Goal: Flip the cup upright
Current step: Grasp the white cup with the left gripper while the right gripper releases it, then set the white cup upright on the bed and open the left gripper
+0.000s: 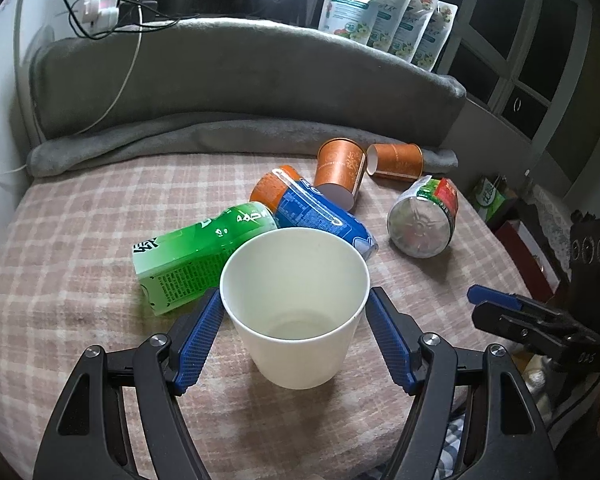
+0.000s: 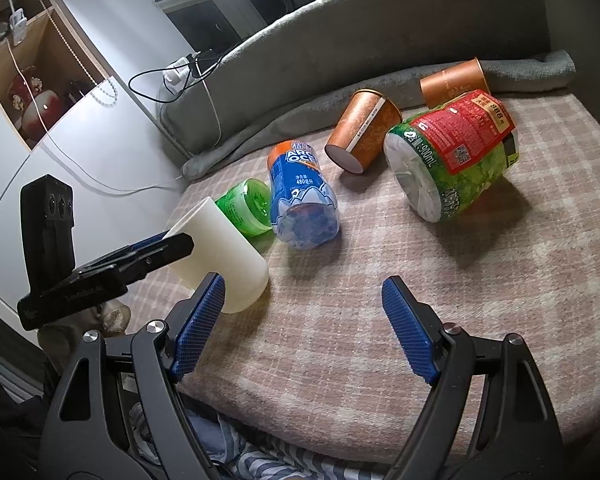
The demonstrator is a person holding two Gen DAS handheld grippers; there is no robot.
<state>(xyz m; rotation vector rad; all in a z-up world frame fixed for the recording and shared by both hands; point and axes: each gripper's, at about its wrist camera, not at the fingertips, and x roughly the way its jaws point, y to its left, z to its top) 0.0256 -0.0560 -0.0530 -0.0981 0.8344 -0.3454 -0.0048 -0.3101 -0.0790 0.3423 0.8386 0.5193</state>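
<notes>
A white paper cup (image 1: pixel 296 304) stands upright on the checked cloth, mouth up and empty. My left gripper (image 1: pixel 296 300) is open, with a blue pad on each side of the cup near its rim; whether the pads touch it I cannot tell. In the right wrist view the same cup (image 2: pixel 224 256) stands at the left with the left gripper's finger (image 2: pixel 156 254) across it. My right gripper (image 2: pixel 304 292) is open and empty above the cloth, right of the cup. It also shows at the right edge of the left wrist view (image 1: pixel 496 304).
Behind the cup lie a green bottle (image 1: pixel 196 256), a blue and orange bottle (image 1: pixel 312 208), two orange paper cups (image 1: pixel 340 172) (image 1: pixel 396 162) on their sides, and a large green and red bottle (image 1: pixel 424 216). A grey blanket roll (image 1: pixel 220 132) bounds the back. The cloth's edge drops off at the right and front.
</notes>
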